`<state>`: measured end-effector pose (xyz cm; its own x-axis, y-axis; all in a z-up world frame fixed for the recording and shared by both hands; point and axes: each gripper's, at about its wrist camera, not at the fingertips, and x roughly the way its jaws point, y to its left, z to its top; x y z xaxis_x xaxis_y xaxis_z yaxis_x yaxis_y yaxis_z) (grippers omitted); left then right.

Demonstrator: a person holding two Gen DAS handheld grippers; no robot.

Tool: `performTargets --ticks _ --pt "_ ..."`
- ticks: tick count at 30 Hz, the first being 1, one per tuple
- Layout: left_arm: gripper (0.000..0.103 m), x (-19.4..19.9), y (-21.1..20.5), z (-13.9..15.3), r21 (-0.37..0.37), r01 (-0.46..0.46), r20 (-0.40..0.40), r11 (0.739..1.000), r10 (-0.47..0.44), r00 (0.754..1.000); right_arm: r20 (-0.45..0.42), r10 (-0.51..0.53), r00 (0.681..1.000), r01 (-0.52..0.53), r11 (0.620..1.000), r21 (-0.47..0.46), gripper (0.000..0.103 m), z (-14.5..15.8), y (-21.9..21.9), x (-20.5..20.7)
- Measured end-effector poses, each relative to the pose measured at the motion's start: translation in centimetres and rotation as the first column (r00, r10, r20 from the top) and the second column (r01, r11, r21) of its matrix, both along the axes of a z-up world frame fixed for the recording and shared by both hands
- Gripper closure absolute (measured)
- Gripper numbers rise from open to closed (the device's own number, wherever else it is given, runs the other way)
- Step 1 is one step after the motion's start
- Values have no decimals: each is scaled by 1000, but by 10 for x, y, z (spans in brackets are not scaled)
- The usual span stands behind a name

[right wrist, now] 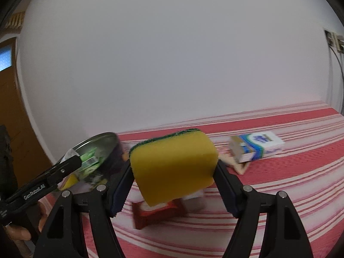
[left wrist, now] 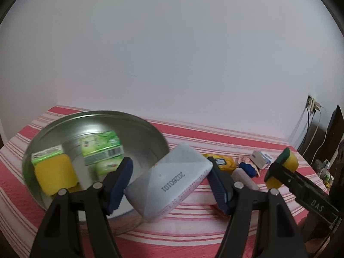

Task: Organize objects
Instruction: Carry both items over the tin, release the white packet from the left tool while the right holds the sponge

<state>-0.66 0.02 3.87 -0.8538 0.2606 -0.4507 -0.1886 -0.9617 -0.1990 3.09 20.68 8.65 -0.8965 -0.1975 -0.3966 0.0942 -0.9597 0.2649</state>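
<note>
My left gripper is shut on a white wrapped packet with a printed date, held tilted above the striped cloth just right of the metal basin. The basin holds green boxes and a yellow sponge. My right gripper is shut on a yellow sponge with a green scouring top, lifted off the cloth; the same sponge appears at the right of the left wrist view. The basin lies to the left in the right wrist view, partly behind the left gripper's arm.
A red-and-white striped cloth covers the surface, against a white wall. On it lie a yellow packet, a blue object, a blue-and-white tissue box and a red packet. Cables and a socket sit far right.
</note>
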Motion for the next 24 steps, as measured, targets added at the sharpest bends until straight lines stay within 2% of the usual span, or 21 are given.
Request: performTargets --ticks 6,11,24 --pt "34 -3 -26 4 -18 -83 -13 996 82 997 -41 79 996 -77 996 37 28 23 -37 -3" --pt "34 -7 -49 5 -3 -120 -24 993 120 992 -70 126 990 -120 989 87 28 45 -70 -19" --pt "34 -47 -87 -9 -4 -203 32 979 203 979 -32 219 975 -213 968 133 28 76 -145 -87"
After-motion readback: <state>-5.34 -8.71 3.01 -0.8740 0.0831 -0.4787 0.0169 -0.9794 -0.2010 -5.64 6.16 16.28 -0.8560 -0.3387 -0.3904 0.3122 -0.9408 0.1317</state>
